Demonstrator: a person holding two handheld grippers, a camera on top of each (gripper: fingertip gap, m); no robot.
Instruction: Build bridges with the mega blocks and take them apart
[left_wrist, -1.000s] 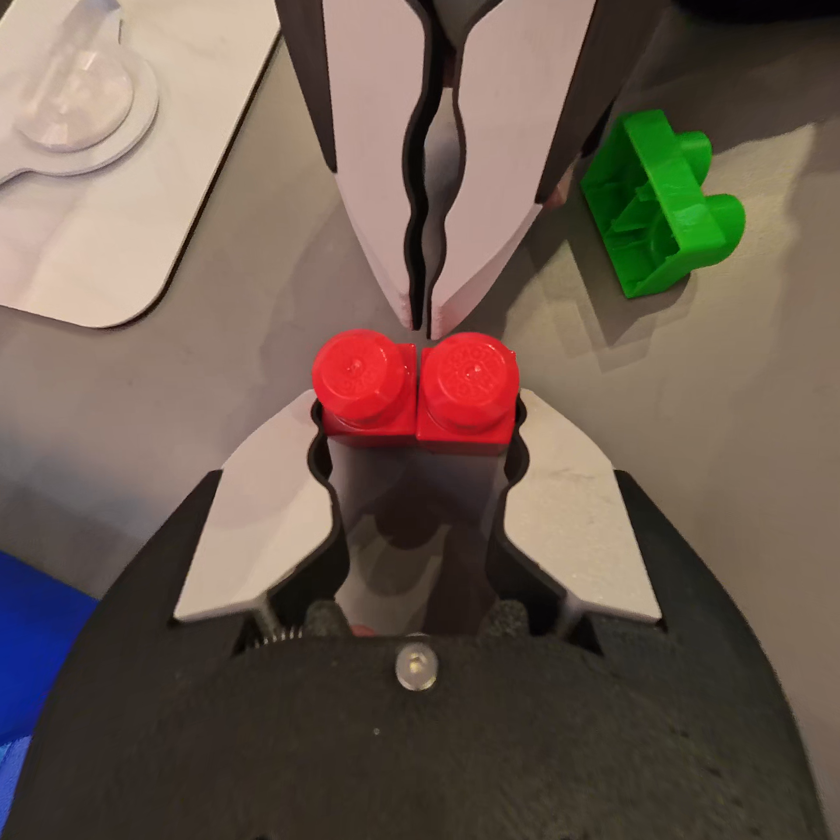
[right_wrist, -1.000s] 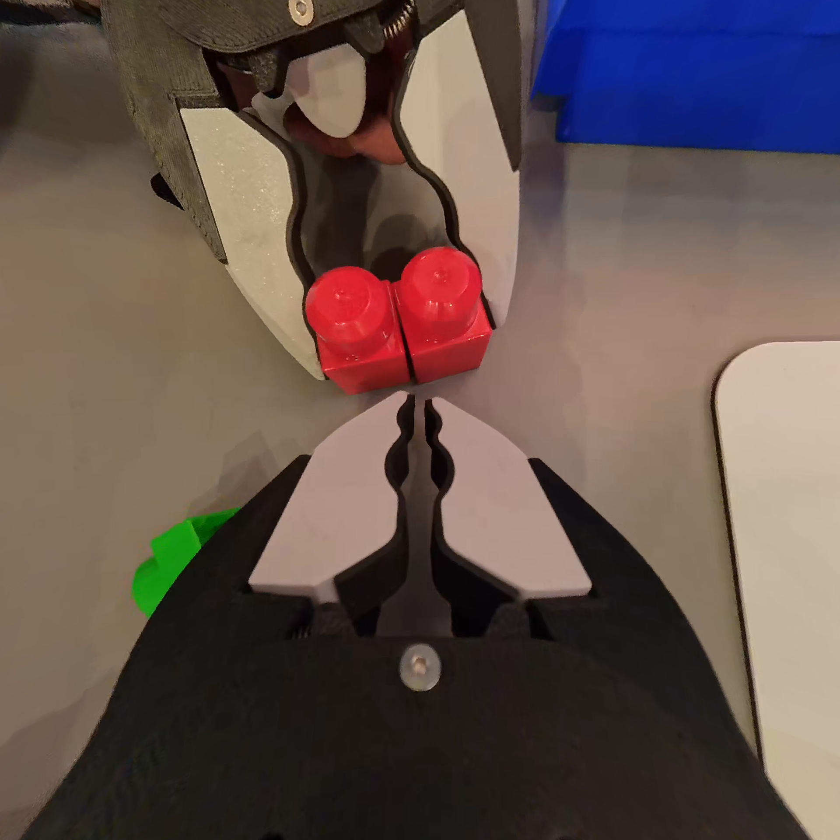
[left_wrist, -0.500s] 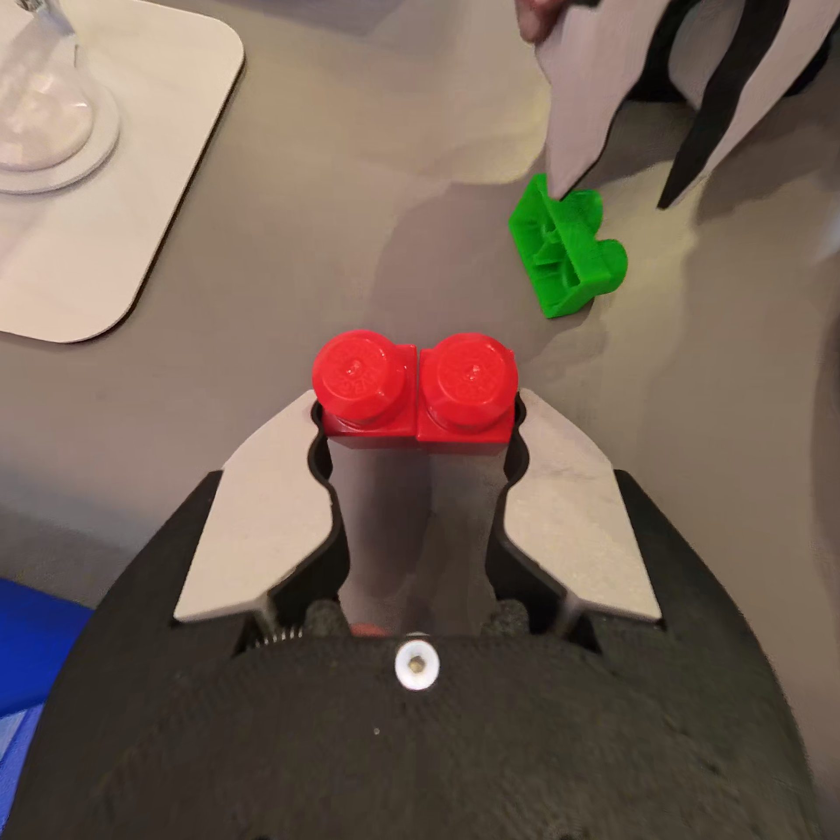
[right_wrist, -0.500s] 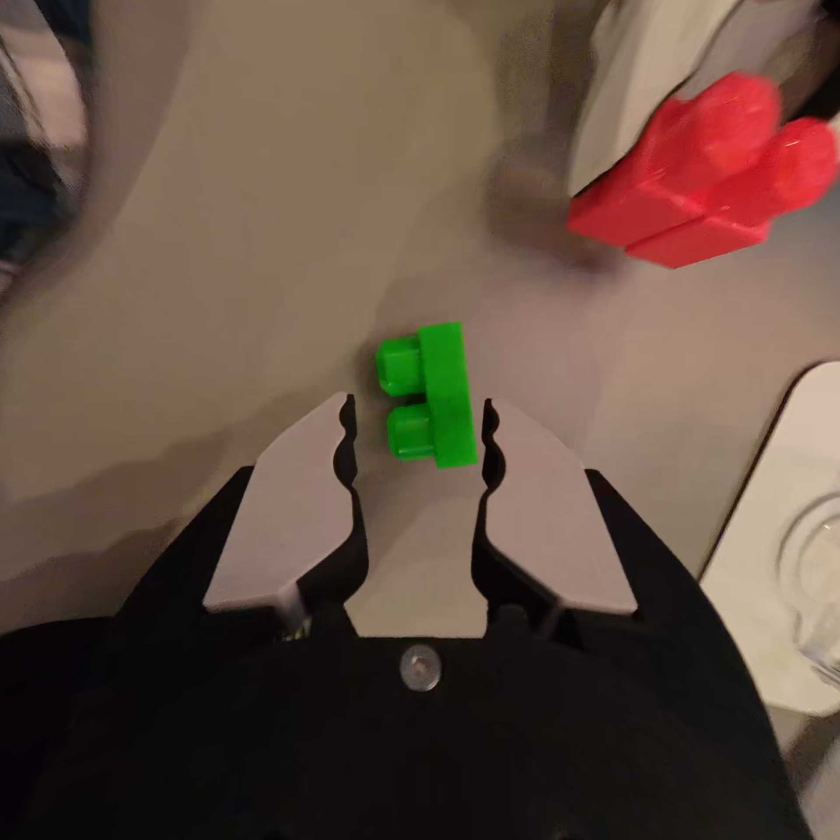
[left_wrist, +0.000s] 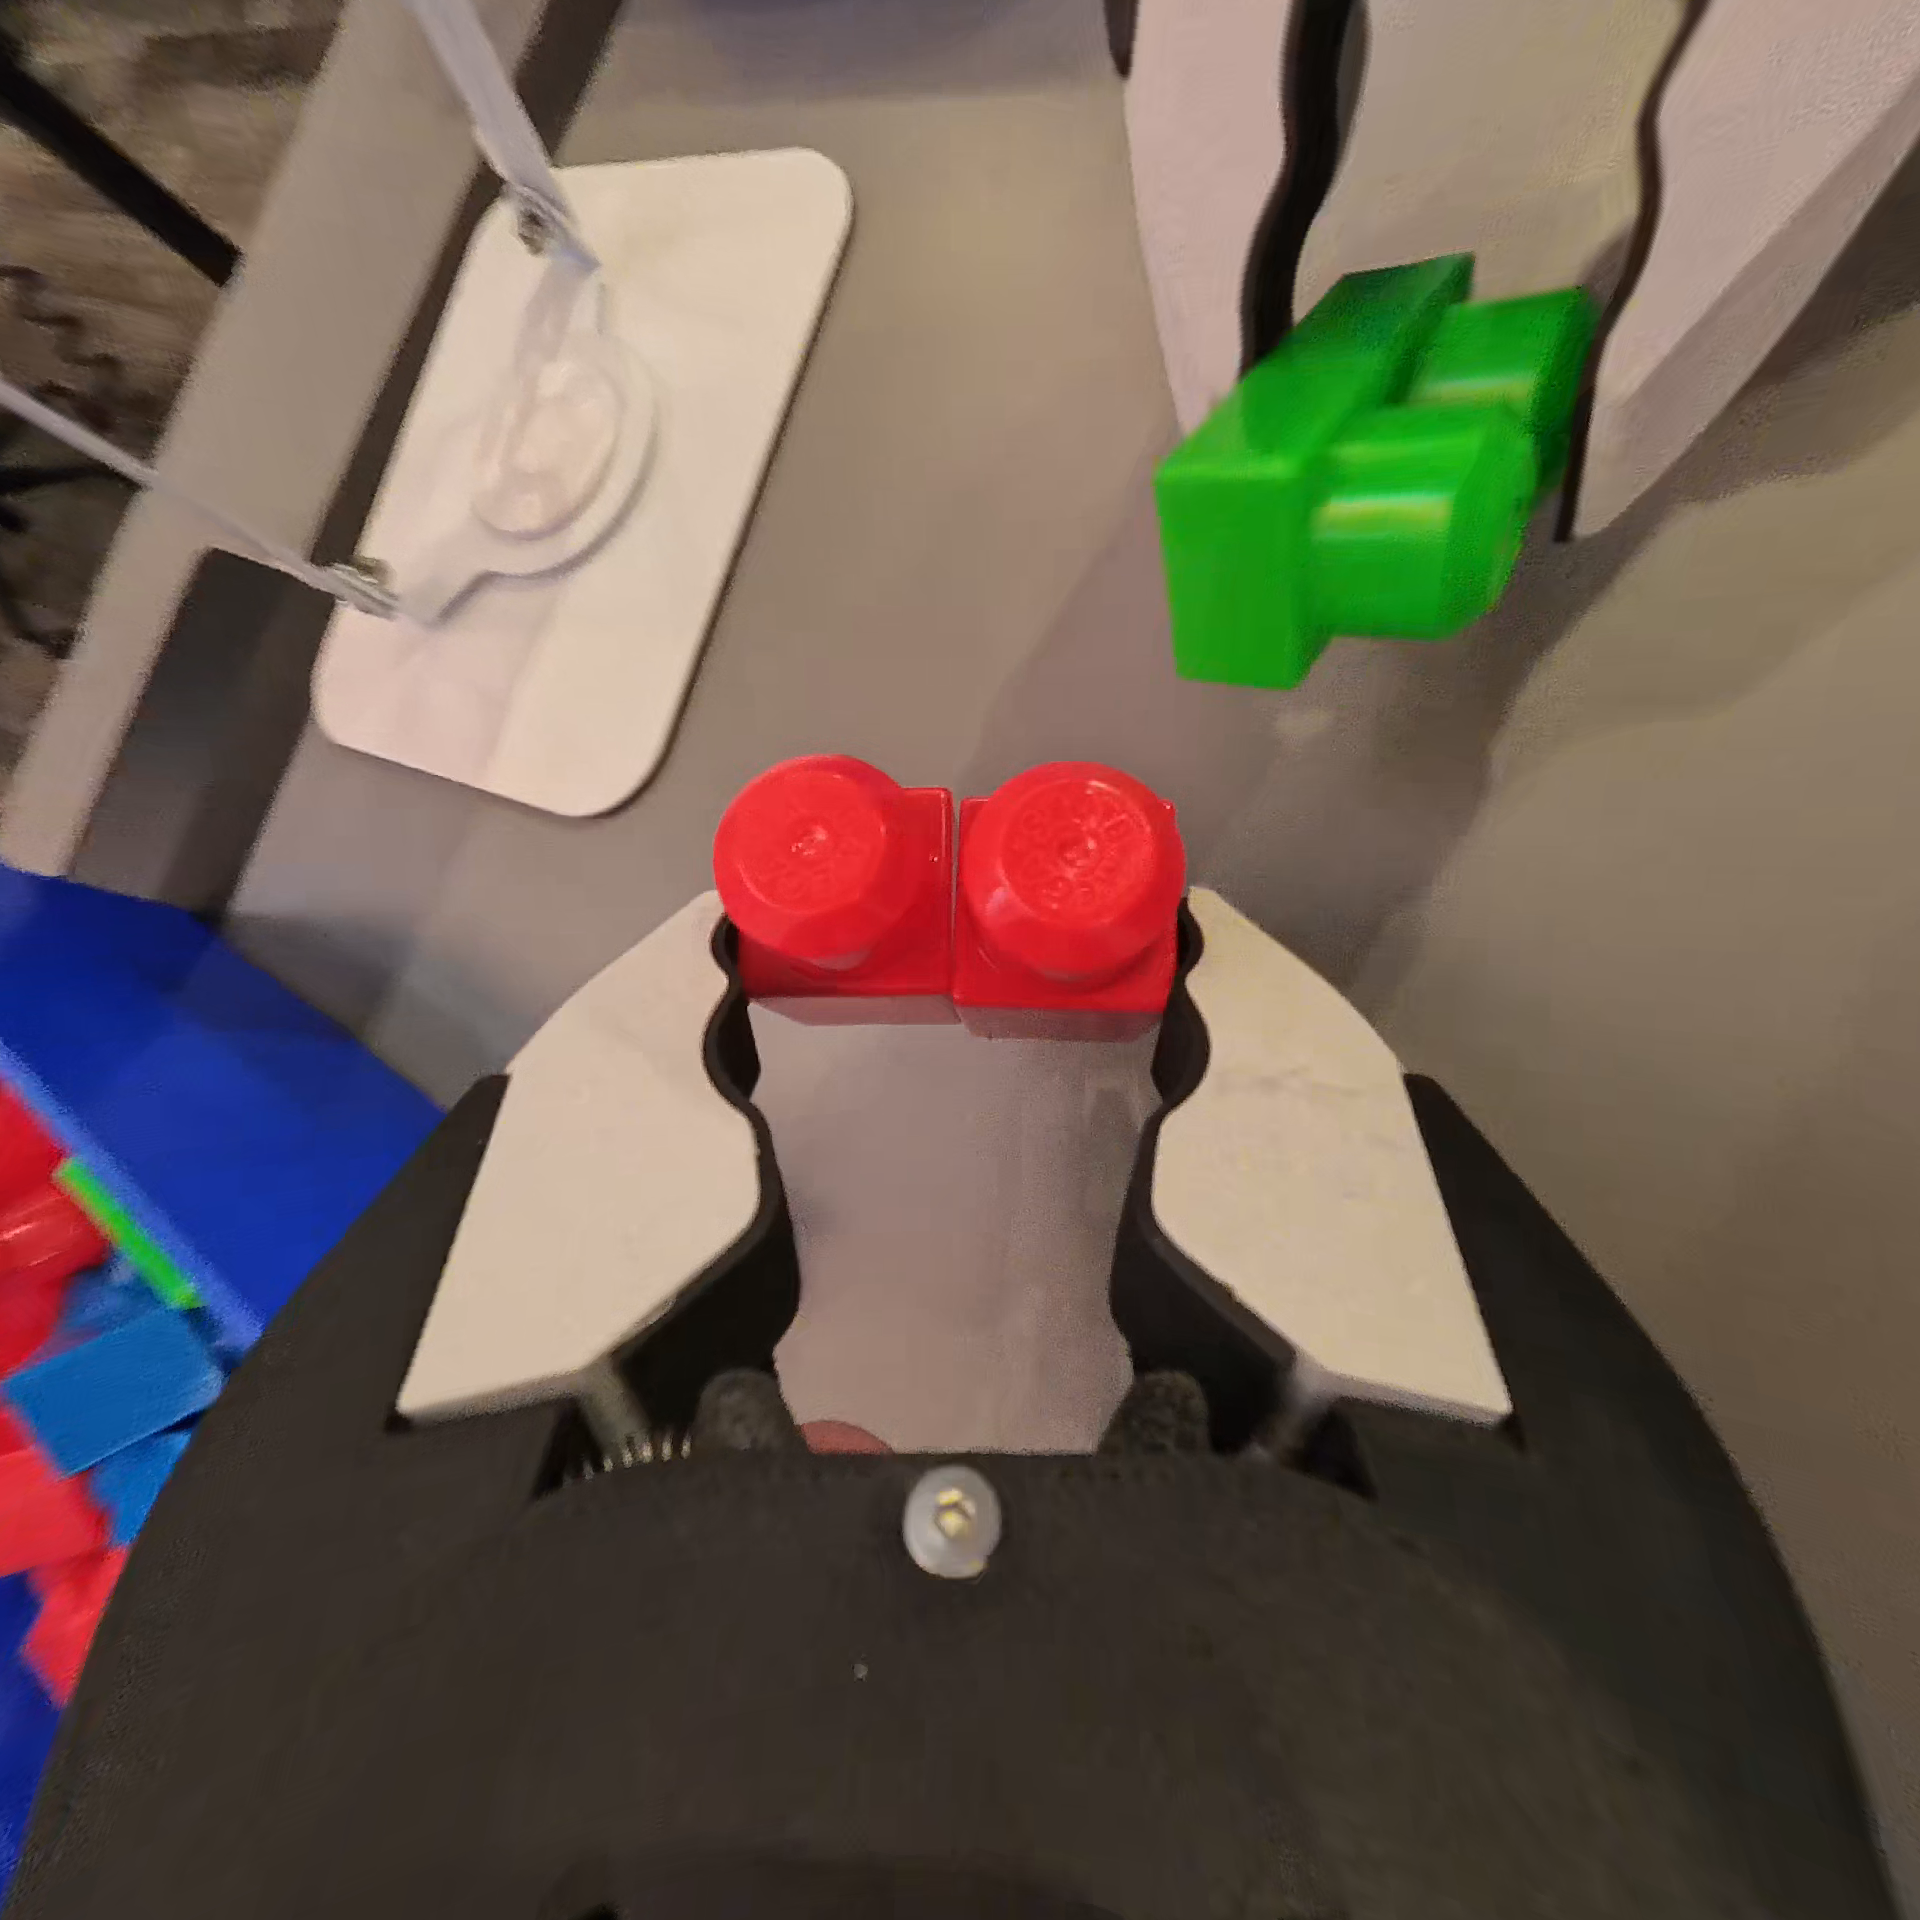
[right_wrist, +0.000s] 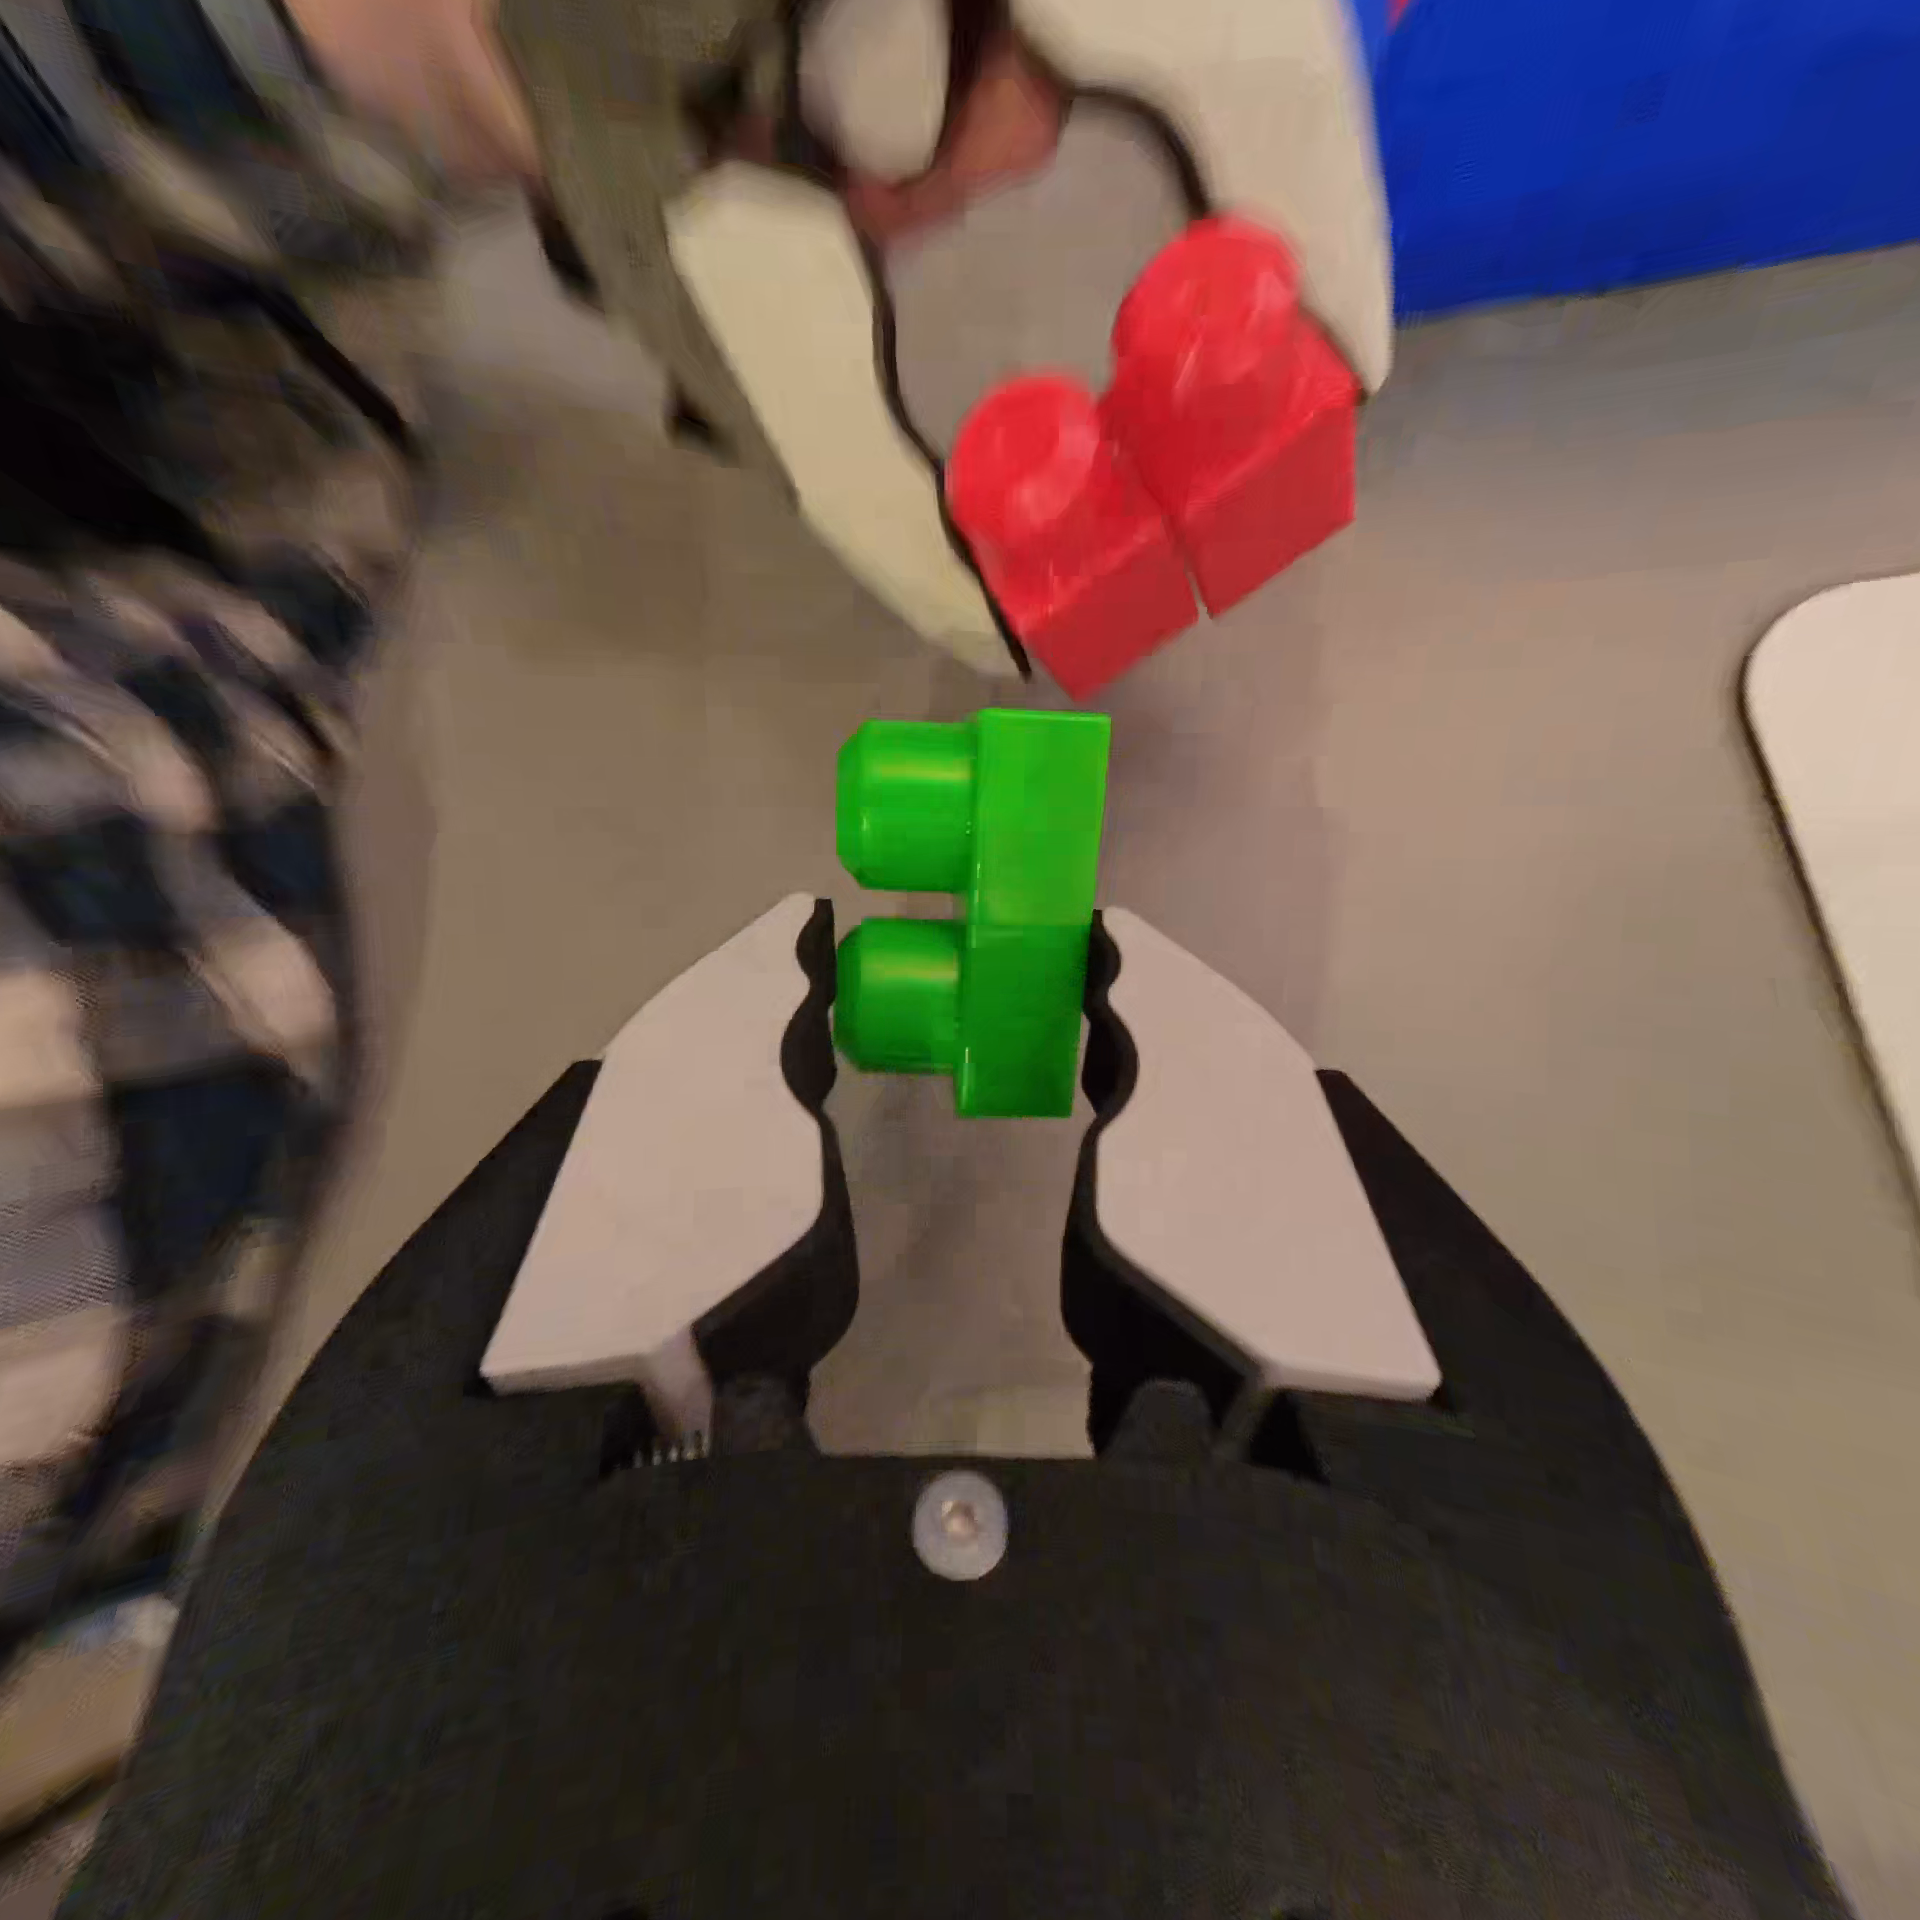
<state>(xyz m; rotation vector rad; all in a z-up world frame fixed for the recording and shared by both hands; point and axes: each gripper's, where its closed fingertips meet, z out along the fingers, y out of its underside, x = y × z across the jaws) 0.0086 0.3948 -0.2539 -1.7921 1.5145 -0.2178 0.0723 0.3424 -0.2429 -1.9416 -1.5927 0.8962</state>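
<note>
Blocks in hand come to three — two red blocks (left_wrist: 951, 914) side by side and one green block (right_wrist: 987, 914). The left gripper (left_wrist: 956, 940) stands wide, its two pads pressed on the outer sides of the red pair, studs facing the camera, held above the grey table (left_wrist: 1558, 935). The right gripper (right_wrist: 961, 997) is about half open and clamped on the green block: one pad on the tip of a stud, the other on the block's flat base, with the far half and second stud sticking out past the fingertips.

Only the left wrist view shows the inside of the blue bin (left_wrist: 156, 1091) at lower left, where a heap of red, blue and green blocks lies, too blurred to count. It also shows a clear plastic stand on the white mat (left_wrist: 727, 436). The right wrist view shows just an edge of that mat and the bin's outer wall — and a blurred patterned floor at left.
</note>
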